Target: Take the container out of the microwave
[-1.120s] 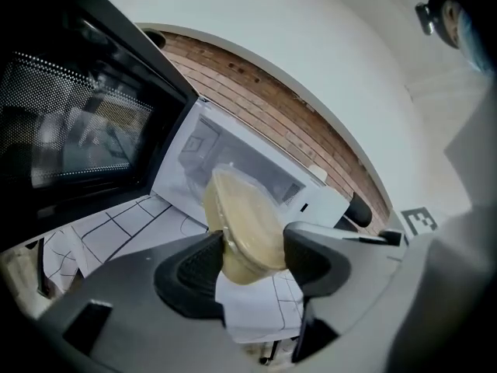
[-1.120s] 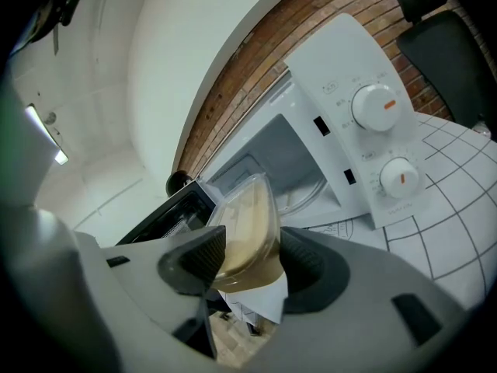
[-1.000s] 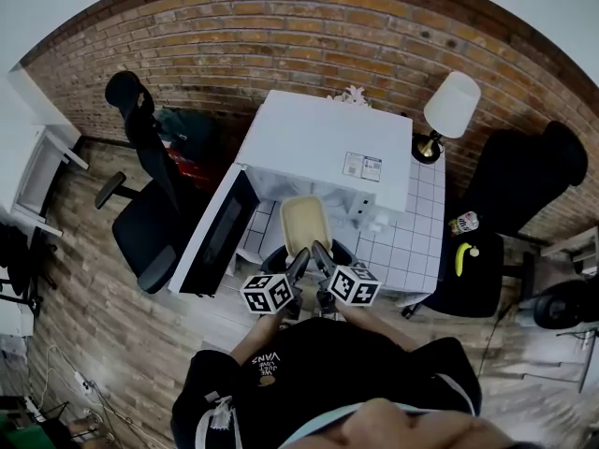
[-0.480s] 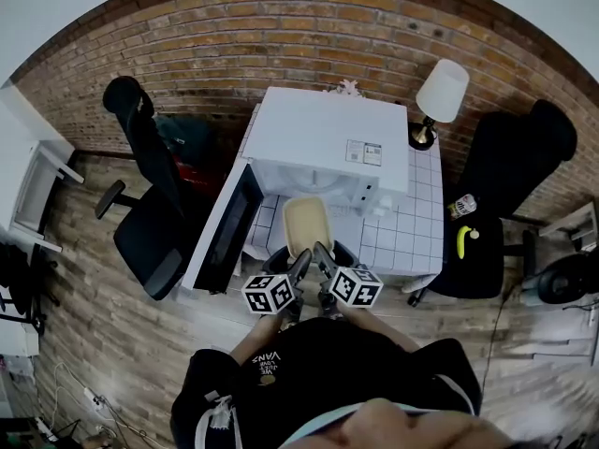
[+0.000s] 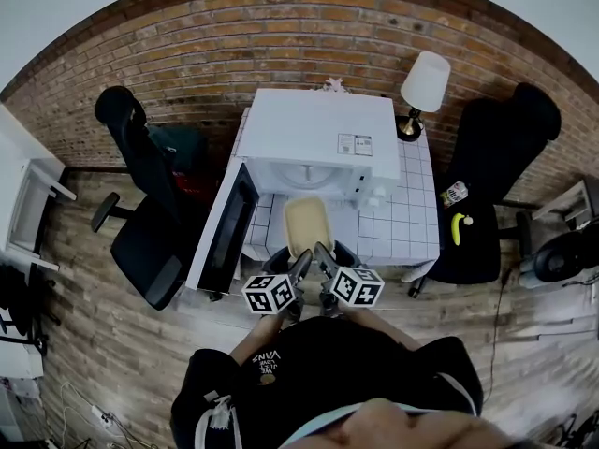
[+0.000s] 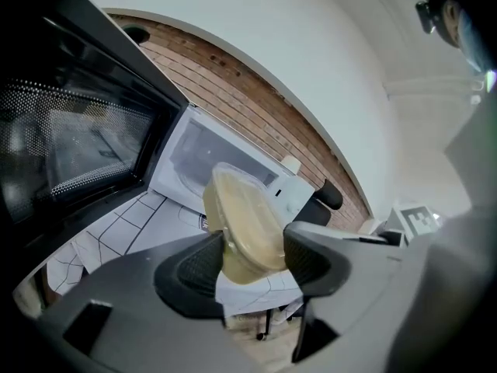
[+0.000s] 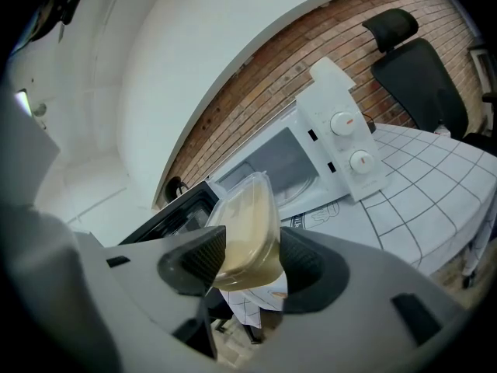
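A beige lidded plastic container (image 5: 307, 227) hangs in front of the white microwave (image 5: 318, 148), outside its cavity and over the table's front edge. Both grippers grip its near end side by side. My left gripper (image 5: 300, 265) is shut on the container (image 6: 242, 228), with black pads pressed on both sides. My right gripper (image 5: 324, 261) is likewise shut on the container (image 7: 245, 233). The microwave door (image 5: 225, 232) stands swung open to the left, and the cavity (image 7: 289, 164) shows only its glass turntable.
The microwave stands on a white tiled table (image 5: 407, 223) with a white lamp (image 5: 421, 87) at the back right. Black office chairs (image 5: 140, 204) stand at left and right (image 5: 491, 176). A banana (image 5: 458, 228) and a can (image 5: 454, 193) lie on the right chair. Brick wall behind.
The container stays between both grippers at the same spot in view. The microwave and table have shifted farther away and up in the head view, as the person backs off.
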A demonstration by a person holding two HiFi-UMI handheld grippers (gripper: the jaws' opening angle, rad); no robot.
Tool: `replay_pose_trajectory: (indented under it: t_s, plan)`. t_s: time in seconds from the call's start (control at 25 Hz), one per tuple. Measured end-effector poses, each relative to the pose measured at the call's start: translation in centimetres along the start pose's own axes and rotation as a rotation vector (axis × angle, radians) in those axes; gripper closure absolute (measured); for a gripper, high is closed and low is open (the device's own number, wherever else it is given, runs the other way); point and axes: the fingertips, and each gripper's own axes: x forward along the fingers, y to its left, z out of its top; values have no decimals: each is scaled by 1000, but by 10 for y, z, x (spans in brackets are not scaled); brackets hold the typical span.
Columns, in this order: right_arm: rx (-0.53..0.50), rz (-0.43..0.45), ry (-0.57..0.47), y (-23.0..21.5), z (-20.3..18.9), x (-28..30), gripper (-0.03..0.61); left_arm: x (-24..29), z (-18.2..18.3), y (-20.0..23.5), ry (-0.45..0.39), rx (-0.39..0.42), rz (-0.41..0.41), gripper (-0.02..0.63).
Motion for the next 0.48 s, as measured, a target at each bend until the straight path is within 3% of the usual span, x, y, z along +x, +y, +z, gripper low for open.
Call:
replay_pose_trajectory:
  t_s: [0.48]
  plan:
    - [27, -29, -14, 9, -20, -14, 365, -20, -13, 2, 37, 10, -23, 362]
